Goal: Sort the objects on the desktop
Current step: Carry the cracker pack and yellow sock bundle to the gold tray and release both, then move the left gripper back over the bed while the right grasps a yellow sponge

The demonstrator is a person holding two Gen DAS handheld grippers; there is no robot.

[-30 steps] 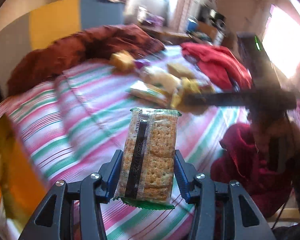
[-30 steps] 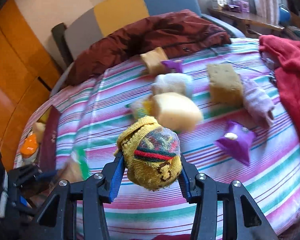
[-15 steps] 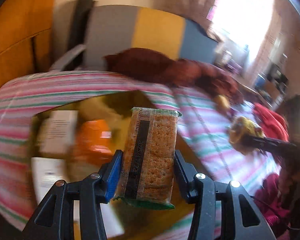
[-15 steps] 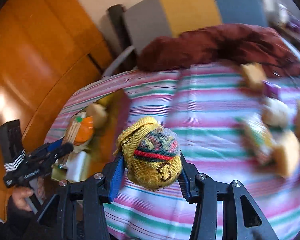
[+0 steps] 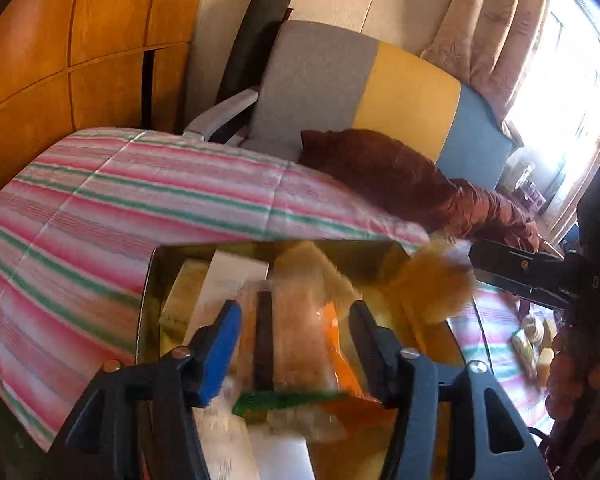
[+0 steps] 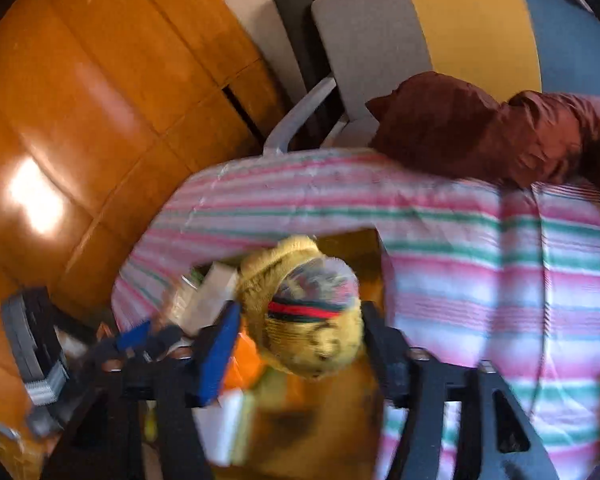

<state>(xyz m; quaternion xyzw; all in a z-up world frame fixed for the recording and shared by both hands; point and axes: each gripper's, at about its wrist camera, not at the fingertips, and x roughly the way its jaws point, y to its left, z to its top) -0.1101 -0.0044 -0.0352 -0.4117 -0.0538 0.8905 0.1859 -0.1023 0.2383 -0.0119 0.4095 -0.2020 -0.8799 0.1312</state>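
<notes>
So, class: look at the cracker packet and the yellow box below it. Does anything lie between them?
Nothing visible does. The cracker packet hangs between the opening jaws of the left hand-held gripper, directly over the open yellow box. Only items already in the box, like the white carton, lie beneath.

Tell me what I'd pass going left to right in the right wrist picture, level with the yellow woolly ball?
Wooden panels → left gripper, jaws opening, cracker packet between them → yellow woolly ball → striped cover.
</notes>
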